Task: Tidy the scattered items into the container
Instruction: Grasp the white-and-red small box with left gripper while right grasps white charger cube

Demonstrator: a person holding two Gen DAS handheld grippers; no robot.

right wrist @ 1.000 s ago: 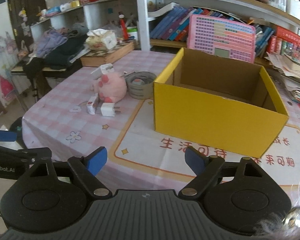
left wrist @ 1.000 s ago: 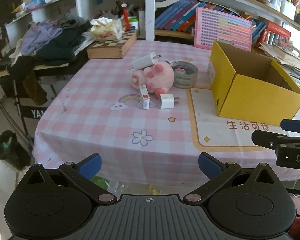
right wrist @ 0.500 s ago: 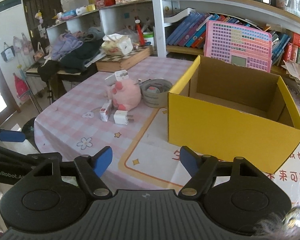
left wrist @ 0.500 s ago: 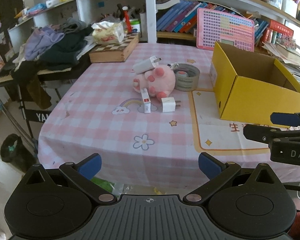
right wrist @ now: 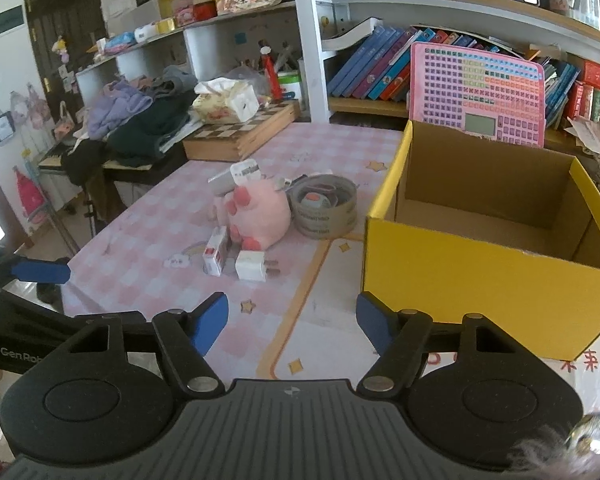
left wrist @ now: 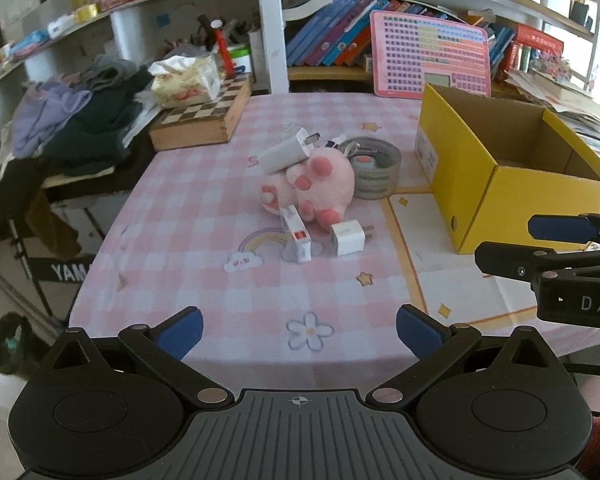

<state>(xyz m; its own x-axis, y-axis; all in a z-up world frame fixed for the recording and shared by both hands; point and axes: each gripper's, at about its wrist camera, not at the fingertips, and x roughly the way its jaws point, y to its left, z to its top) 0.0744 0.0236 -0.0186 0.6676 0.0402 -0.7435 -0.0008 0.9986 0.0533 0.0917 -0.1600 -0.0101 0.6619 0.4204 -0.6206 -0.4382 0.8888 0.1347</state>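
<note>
Box (right wrist: 480,280): open-topped beside the clutter, ready to receive.
Plush (left wrist: 320,184): mid-worktop, chargers leaning against it.
Left gripper (left wrist: 298,330): fingers wide, empty.
Right gripper (right wrist: 292,320): fingers closing, nothing between.

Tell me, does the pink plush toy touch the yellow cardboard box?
Apart. In the right wrist view, the pink plush toy lies left of the grey tape roll, and bare pink checked tablecloth shows between the roll and the yellow cardboard box.

Bright daylight from window side beyond yellow box (left wrist: 512,184); soft shadows; fisheye bends shelves, corners vignette; slight overall softness.
</note>
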